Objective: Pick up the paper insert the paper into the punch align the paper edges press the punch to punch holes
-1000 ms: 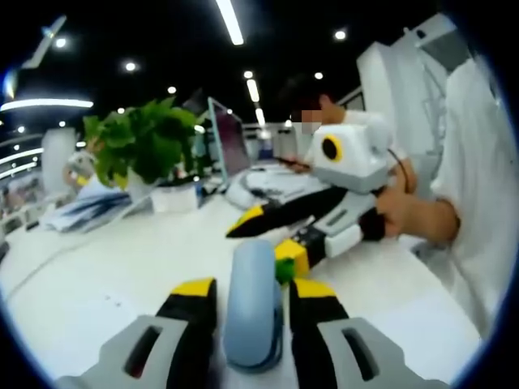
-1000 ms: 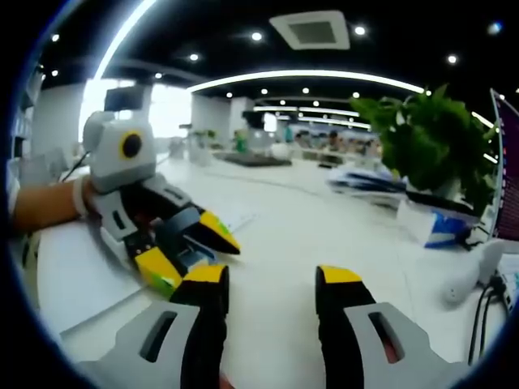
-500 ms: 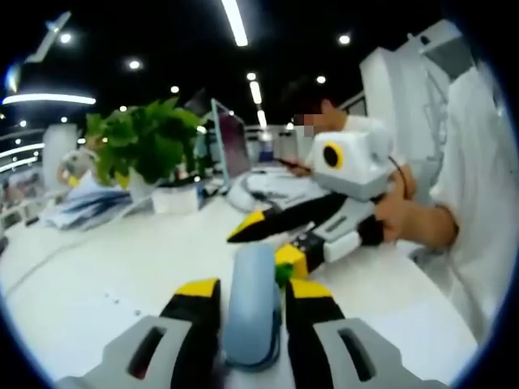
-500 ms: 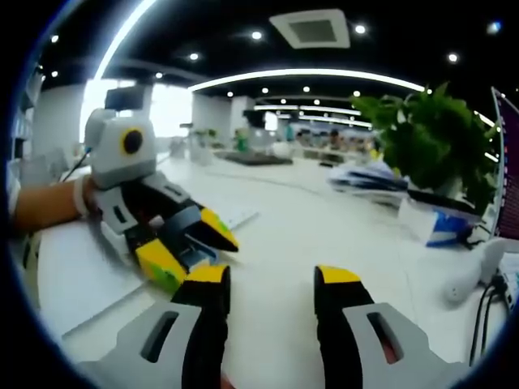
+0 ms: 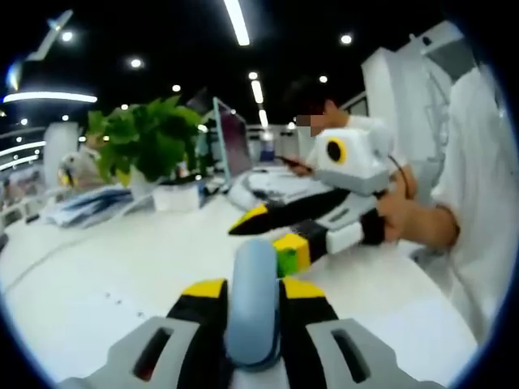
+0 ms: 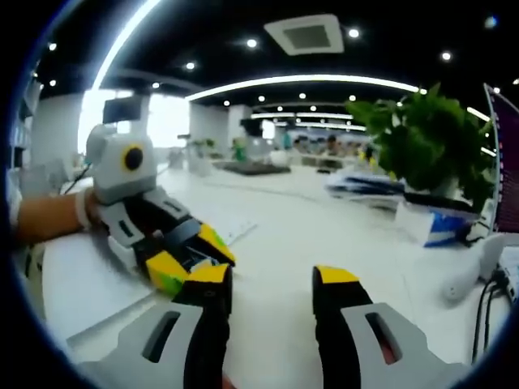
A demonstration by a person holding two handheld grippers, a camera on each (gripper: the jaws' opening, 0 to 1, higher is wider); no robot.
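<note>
A blue-grey punch [image 5: 254, 312] stands on the white table, and my left gripper [image 5: 252, 288] is shut on it, one yellow-tipped jaw pressed against each side. A small green part [image 5: 285, 261] shows just behind it. From the right of the left gripper view comes my right gripper [image 5: 272, 235], open and held in a person's hand, its tips just beyond the punch. In the right gripper view my right gripper [image 6: 272, 277] is open with nothing between its jaws. The left gripper [image 6: 193, 258] sits at the left there, over a white paper sheet [image 6: 81, 284].
A potted green plant [image 5: 142, 146] stands at the back of the table beside a monitor [image 5: 231, 138]. A person in white [image 5: 478, 203] stands at the right. Stacked papers [image 6: 365, 182], a white box [image 6: 434, 223] and cables [image 6: 486, 300] lie at the right.
My left gripper's jaws have drawn together onto the punch. The right gripper has barely moved.
</note>
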